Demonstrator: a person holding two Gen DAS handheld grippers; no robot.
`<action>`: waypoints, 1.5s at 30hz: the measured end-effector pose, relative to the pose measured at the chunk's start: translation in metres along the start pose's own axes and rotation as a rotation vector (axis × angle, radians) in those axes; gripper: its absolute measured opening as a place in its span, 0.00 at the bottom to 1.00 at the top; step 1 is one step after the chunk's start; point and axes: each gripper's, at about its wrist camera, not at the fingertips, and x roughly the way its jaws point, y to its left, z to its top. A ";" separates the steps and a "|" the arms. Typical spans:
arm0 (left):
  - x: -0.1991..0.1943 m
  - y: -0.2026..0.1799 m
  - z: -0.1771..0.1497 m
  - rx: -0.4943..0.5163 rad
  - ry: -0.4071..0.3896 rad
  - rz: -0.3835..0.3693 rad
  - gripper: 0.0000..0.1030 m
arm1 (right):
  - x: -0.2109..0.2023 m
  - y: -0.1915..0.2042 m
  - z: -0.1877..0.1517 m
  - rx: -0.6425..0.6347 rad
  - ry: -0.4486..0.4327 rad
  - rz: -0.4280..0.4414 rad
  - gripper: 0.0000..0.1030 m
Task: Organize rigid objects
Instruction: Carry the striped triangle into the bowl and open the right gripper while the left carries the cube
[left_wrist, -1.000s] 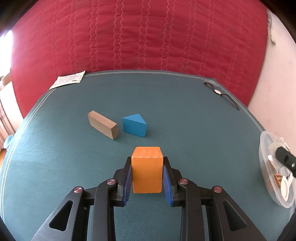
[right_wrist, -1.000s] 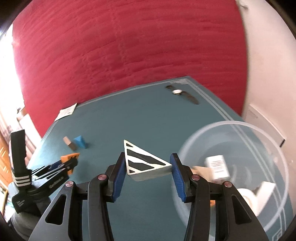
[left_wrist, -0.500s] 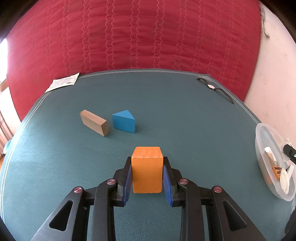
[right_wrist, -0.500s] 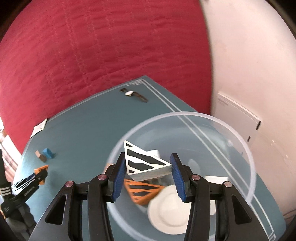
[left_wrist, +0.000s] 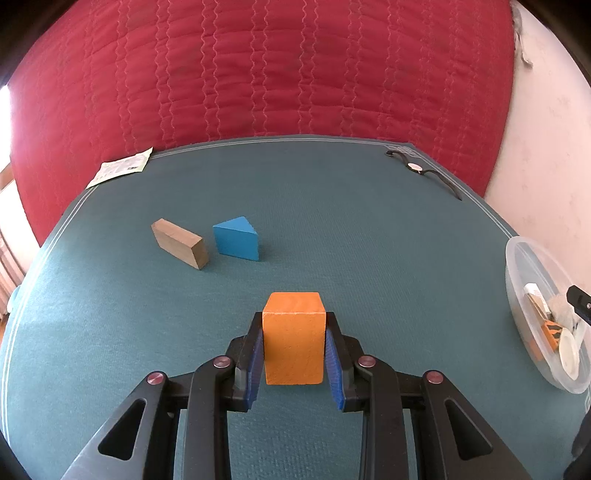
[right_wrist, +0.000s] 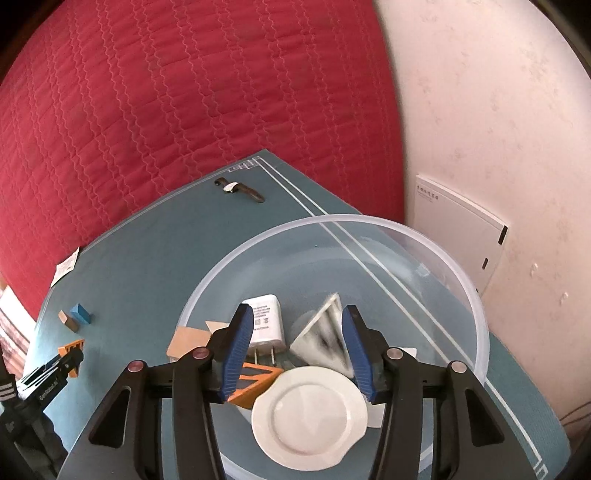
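My left gripper (left_wrist: 294, 354) is shut on an orange block (left_wrist: 293, 341), held above the teal table (left_wrist: 351, 229). A brown block (left_wrist: 180, 248) and a blue wedge (left_wrist: 237, 239) lie apart farther back on the left. My right gripper (right_wrist: 299, 350) is open over the clear plastic bowl (right_wrist: 469, 295). A white wedge with black stripes (right_wrist: 325, 341) is blurred between its fingers, falling free into the bowl. The bowl also holds a white charger (right_wrist: 264, 321), an orange striped wedge (right_wrist: 253, 384), a tan block (right_wrist: 188, 341) and a small white plate (right_wrist: 308, 413).
A wristwatch (left_wrist: 421, 170) lies at the far right corner and a paper leaflet (left_wrist: 120, 170) at the far left corner. A red quilted cover (left_wrist: 258, 74) hangs behind the table. The bowl (left_wrist: 543, 314) sits at the table's right edge by a pale wall.
My right gripper moved over the bowl, opened and let go of the striped white wedge, which drops into the bowl. My left gripper keeps hold of the orange block, drifting slightly.
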 end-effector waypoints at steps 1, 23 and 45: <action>0.000 -0.001 0.000 0.001 0.001 -0.001 0.30 | -0.001 -0.001 -0.001 0.001 -0.001 -0.002 0.50; -0.011 -0.049 0.005 0.038 0.030 -0.093 0.30 | -0.010 -0.039 -0.006 0.037 -0.013 -0.046 0.50; -0.032 -0.142 0.010 0.205 0.007 -0.275 0.30 | -0.007 -0.060 -0.005 0.045 -0.018 -0.070 0.50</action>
